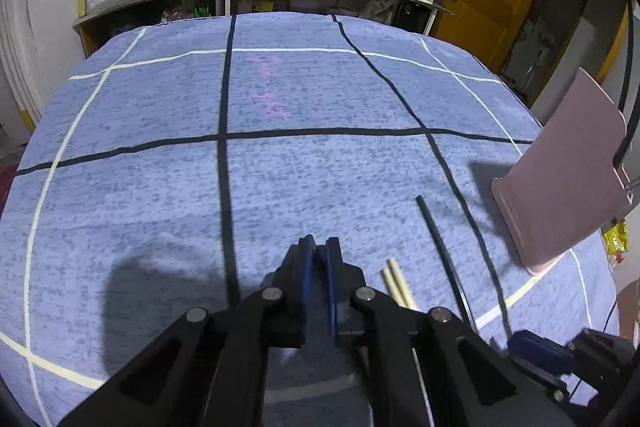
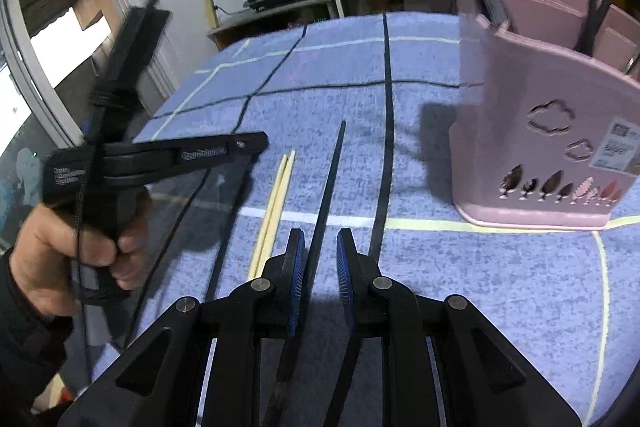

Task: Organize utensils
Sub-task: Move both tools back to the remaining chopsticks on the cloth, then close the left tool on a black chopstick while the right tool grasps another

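A blue checked tablecloth [image 2: 500, 287] covers the table, with the pink utensil holder [image 2: 540, 155] standing at far right. The black chopstick [image 2: 326, 187] lies with its long axis running near to far, its near end passing between the blue pads of the right gripper [image 2: 320, 267], which is parted and not yet clamped on it. The pale chopstick pair [image 2: 276, 203] lies parallel, just left. The left gripper [image 1: 318, 279] is nearly closed and empty (farther from the black stick, I judge).
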`<state>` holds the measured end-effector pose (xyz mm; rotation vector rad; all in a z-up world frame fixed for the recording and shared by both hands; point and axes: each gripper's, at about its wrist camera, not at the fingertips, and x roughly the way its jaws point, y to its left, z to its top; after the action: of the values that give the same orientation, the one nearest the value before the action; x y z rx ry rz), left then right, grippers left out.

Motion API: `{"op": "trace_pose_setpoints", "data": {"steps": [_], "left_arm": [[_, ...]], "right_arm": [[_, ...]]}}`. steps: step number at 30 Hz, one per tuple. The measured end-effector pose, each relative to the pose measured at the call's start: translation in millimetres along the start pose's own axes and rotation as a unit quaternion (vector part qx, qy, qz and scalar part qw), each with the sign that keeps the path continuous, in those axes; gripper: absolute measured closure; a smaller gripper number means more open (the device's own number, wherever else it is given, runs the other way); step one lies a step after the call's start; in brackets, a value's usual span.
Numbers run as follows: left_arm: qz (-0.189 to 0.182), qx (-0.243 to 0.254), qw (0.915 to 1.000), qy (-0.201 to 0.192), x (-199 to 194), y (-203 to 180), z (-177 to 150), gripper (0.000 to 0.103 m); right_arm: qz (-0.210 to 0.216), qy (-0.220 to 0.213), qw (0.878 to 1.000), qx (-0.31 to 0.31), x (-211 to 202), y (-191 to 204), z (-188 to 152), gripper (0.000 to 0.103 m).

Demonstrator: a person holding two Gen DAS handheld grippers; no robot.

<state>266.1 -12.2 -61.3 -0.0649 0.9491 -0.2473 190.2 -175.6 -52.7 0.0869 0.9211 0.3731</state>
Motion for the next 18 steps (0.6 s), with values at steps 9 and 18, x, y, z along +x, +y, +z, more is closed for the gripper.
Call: {"op": "trace_pose_setpoints", "data": {"steps": [9,18], "left_arm": [[0.012,0.032,0.9994,0.003,-8.1,13.4,-4.2,0.096],[-0.014,-0.016,0.9997,-0.012,-38.0,30.9,-18.2,0.087]], "right_arm": [[-0.014,0.008,1.0,0.014,6.1,-4.2,-2.1,0.094],[-0.022,0.007,1.0,0.01,0.6,-3.3,3.8,0.093]]}}
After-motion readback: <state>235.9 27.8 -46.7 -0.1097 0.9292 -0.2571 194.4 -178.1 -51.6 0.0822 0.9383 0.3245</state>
